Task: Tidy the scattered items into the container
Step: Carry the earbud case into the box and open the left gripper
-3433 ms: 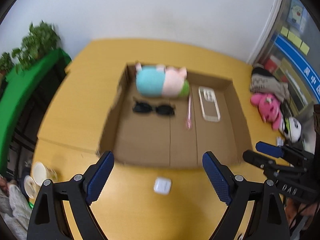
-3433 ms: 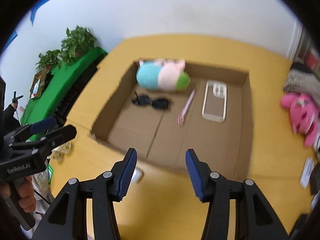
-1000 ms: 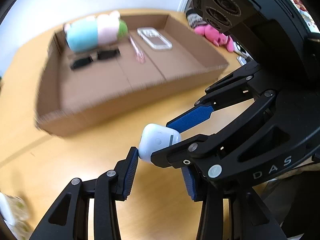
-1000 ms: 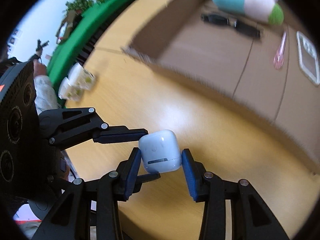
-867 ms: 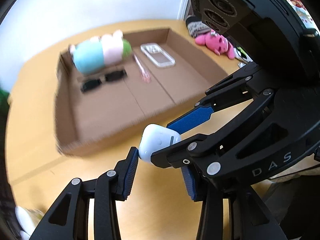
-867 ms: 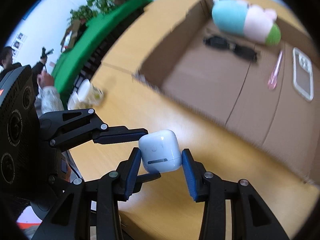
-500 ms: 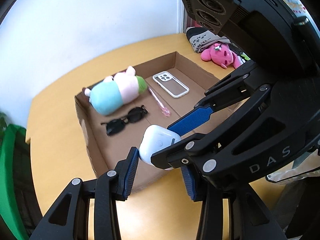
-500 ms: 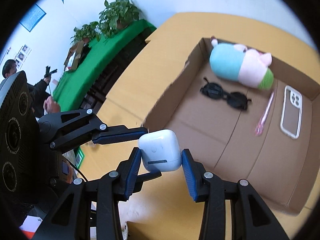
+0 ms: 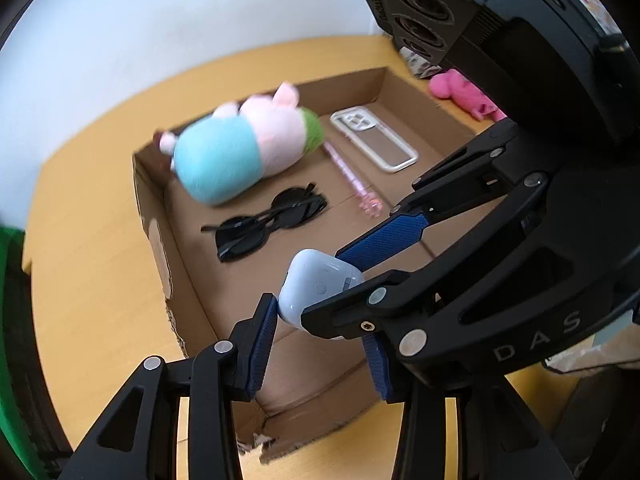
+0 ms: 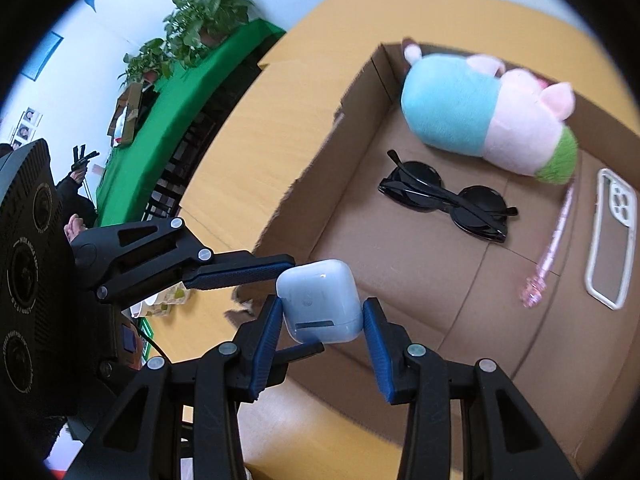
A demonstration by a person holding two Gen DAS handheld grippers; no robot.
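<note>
Both grippers clamped one white earbud case (image 10: 320, 301) in the air over the cardboard box's (image 9: 172, 268) near corner. Right gripper (image 10: 323, 320) pads pressed its sides; left gripper (image 9: 318, 330) narrowed onto it too. In the box: plush toy (image 10: 486, 116) at 1 o'clock, sunglasses (image 10: 446, 200), pink pen (image 10: 554, 246), phone case (image 10: 612, 236).

The cardboard box (image 10: 352, 92) sits on the table (image 10: 256, 128). Inside it, a plush toy (image 10: 488, 120) lies along the far wall, into the far left corner. The sunglasses (image 10: 444, 200) lie just before the toy, near the left wall. A pen (image 10: 554, 240) lies right of them; a phone case (image 10: 612, 240) further right. The earbuds case (image 10: 320, 302) is above the box's near left corner — off the floor.
</note>
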